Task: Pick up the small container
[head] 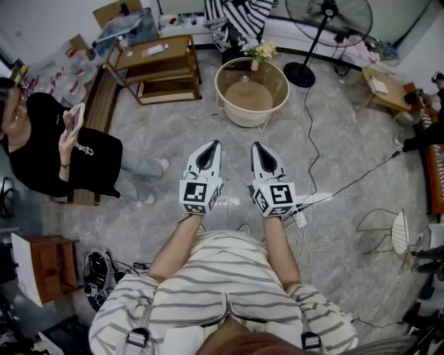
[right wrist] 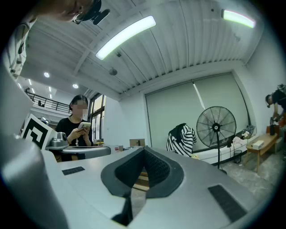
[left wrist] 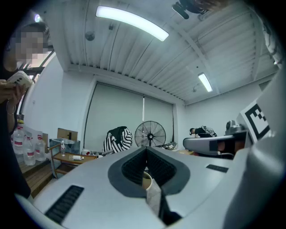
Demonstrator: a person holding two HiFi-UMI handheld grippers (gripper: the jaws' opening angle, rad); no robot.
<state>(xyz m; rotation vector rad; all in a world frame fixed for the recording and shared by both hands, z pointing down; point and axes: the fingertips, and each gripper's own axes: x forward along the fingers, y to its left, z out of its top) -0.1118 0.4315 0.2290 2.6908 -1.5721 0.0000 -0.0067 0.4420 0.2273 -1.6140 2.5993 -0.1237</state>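
Striped shirt (head: 208, 277) is seen nearest. Ahead of it, the left gripper (head: 214, 147) and right gripper (head: 258, 148) are held level, side by side, each with jaws closed together on nothing. Farther off, a small container (head: 254, 64) holding flowers is set at the far rim of the round table (head: 250, 118), well apart from both.

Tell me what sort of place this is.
Probably a lounge or casual studio room. A round glass coffee table with flowers, a wooden side table and a big pedestal fan stand on a tiled floor.
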